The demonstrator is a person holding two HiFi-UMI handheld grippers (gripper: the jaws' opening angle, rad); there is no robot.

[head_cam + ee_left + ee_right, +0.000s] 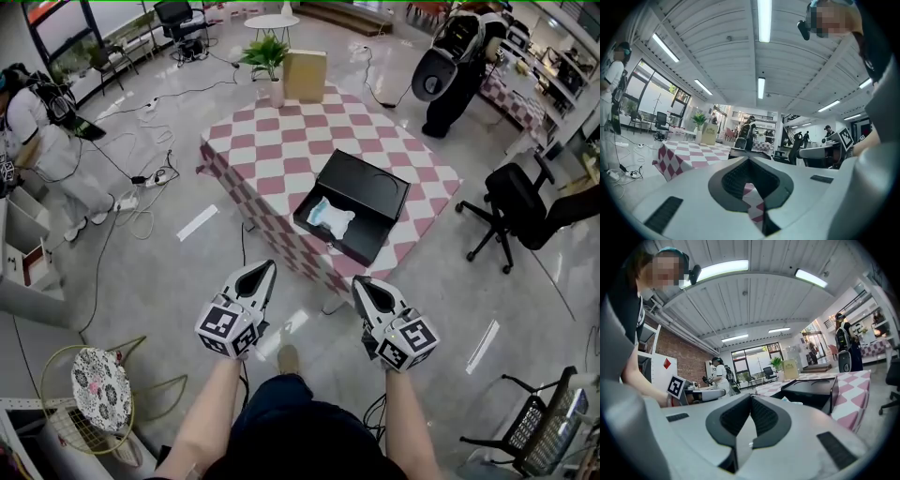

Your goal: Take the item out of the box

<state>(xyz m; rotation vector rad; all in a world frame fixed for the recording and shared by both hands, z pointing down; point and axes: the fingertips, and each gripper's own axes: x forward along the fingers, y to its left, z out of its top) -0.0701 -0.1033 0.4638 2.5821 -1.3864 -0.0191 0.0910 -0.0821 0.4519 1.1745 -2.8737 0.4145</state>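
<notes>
The box point(349, 246) sits open near the front corner of the checkered surface point(281, 150), its lid point(370, 183) tipped back on the far side. That leaves the interior clear from above and from the person's side. The item point(330, 216), a pale, crumpled-looking packet, lies inside on the box floor, toward its left end. Nothing covers it.

Both grippers are well short of the surface, over the floor, so the task looks to be at its start. The left gripper point(266, 271) has its fingers point(731, 180) pressed together with nothing between them. The right gripper point(360, 284) also has its fingers point(729, 418) closed and empty. Holding them closed probably just suits carrying them toward the surface. At least one will have to open before it can take the item.

The bare forearms extend forward from the body, roughly parallel, with the grippers side by side at the same height. Their tips point ahead toward the surface and lean slightly toward each other, and the marker cubes face up. The right gripper's view looks across at the box point(811, 391) from low and near, so it seems the better placed to reach in.
</notes>
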